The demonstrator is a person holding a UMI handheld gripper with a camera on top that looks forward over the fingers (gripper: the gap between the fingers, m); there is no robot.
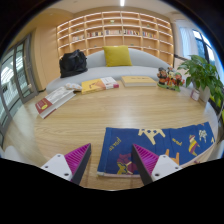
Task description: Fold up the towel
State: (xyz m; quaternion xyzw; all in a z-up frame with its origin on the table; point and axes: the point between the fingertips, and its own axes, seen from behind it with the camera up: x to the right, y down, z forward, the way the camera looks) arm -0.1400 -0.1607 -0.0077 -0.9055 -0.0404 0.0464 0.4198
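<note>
The gripper (110, 165) is open wide and holds nothing, so go slow, reach down to the near edge of the blue towel (160, 146), and pinch it.

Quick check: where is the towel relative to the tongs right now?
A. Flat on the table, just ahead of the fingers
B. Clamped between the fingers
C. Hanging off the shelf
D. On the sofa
A: the blue towel lies spread on the table just ahead of the open tongs, with nothing between the fingers.
</note>
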